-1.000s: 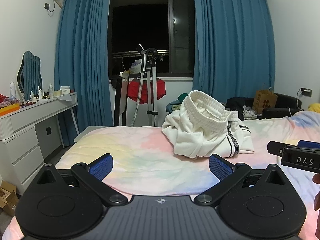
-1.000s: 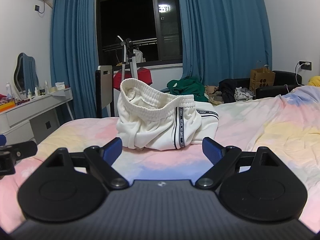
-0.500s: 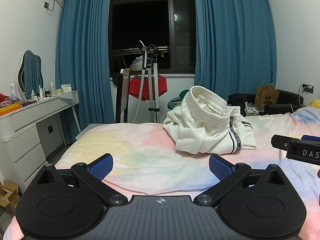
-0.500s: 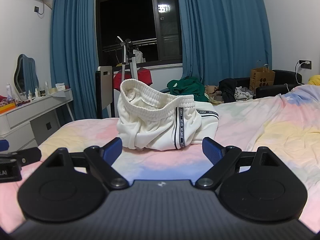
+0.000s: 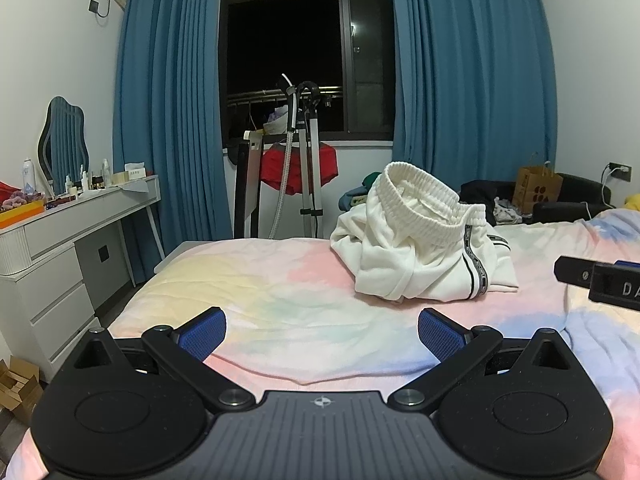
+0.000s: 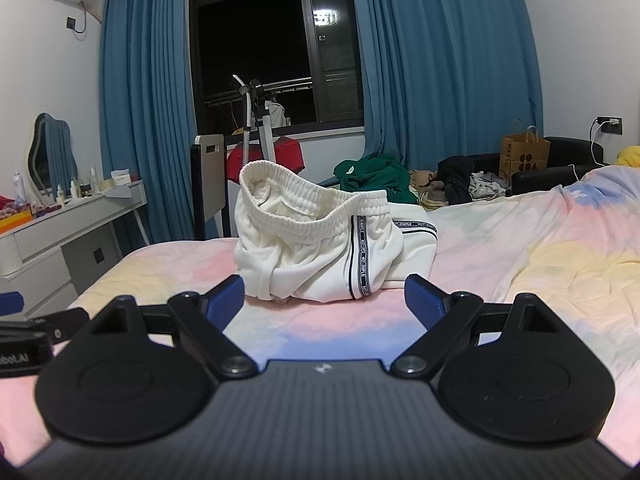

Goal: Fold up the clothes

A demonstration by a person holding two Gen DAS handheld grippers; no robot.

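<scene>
Left claw is seen released, pads spread wide, nothing held, low over the bed. In the left view, the shorts are found at 1 o'clock, well apart from the claw, bunched in a heap with the waistband standing up and a striped side facing out. Right claw is also released and empty; in its own view the shorts are placed at 12 o'clock, near the pad tips but not touched.

Folding is judged not yet begun.

Risks: only one layer of the heap could be pinched, so the shorts would be dragged instead of spread. The sheet could be caught together with the fabric if the claws are lowered too far. A twist could be locked in if the waistband is grabbed unevenly by the two claws.
</scene>
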